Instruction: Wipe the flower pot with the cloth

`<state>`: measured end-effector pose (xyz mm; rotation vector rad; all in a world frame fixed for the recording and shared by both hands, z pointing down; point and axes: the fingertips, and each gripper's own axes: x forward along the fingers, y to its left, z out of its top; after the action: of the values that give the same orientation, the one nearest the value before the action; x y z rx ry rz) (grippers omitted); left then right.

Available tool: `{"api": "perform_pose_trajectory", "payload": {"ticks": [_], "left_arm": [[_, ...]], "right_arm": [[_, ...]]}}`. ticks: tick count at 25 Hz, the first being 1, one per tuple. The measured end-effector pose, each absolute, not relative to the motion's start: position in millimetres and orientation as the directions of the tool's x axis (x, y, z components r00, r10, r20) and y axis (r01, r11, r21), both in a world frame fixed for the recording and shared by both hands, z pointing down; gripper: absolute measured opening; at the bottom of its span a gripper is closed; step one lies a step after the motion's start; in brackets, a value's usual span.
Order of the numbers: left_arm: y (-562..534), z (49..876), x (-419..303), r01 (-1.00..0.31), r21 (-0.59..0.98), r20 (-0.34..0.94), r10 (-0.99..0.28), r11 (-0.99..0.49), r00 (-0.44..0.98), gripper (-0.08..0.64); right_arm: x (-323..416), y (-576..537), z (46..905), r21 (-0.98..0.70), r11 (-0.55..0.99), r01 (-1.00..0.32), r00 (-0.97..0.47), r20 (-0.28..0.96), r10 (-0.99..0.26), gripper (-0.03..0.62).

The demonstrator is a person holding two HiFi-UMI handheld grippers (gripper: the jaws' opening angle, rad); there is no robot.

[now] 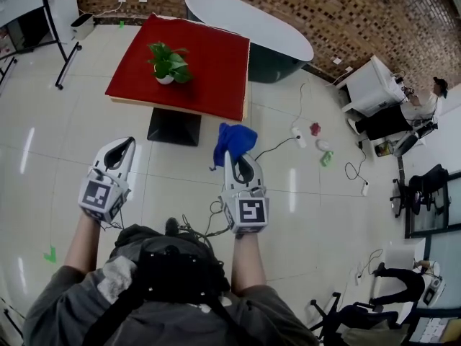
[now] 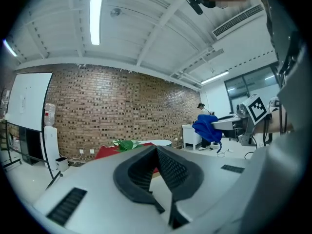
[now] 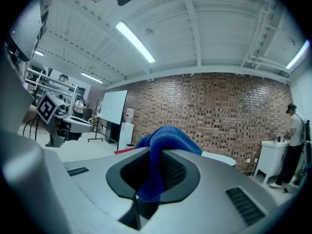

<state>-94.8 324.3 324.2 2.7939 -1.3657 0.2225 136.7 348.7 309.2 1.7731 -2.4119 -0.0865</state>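
Observation:
A white flower pot [image 1: 165, 79] with a green leafy plant [image 1: 170, 61] stands on the red table [image 1: 216, 63], well ahead of both grippers. My right gripper [image 1: 234, 157] is shut on a blue cloth [image 1: 235, 140], which bunches up past its tips; in the right gripper view the cloth [image 3: 168, 139] is pinched between the jaws of the gripper [image 3: 156, 152]. My left gripper [image 1: 128, 144] is held out level on the left, shut with nothing in it [image 2: 157, 151]. In the left gripper view the plant's leaves [image 2: 126, 144] peek over the jaws and the cloth [image 2: 207, 126] hangs at the right.
The red table rests on a black base [image 1: 174, 126]. Behind it is a white oval table [image 1: 252, 21] by a brick wall. Cables, a red scrap [image 1: 315, 128] and a green scrap [image 1: 326, 158] lie on the tiled floor at the right, near a white cabinet [image 1: 374, 85].

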Motion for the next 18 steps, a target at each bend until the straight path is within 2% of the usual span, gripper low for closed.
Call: {"api": "perform_pose_trajectory", "payload": {"ticks": [4, 11, 18], "left_arm": [[329.2, 336.3, -115.6, -0.776, -0.028, 0.154, -0.769, -0.631, 0.620, 0.026], [333.2, 322.2, -164.5, -0.770, 0.002, 0.107, -0.765, -0.639, 0.635, 0.026], [475.9, 268.1, -206.4, -0.760, -0.014, 0.110, -0.757, -0.649, 0.644, 0.026]], "right_arm": [[112.4, 355.2, 320.7, 0.111, 0.273, -0.956, -0.264, 0.085, -0.961, 0.057], [50.5, 364.1, 321.2, 0.082, 0.270, -0.959, -0.264, 0.083, -0.961, 0.058], [-2.5, 505.0, 269.0, 0.067, 0.298, -0.952, -0.291, 0.096, -0.952, 0.058]]}}
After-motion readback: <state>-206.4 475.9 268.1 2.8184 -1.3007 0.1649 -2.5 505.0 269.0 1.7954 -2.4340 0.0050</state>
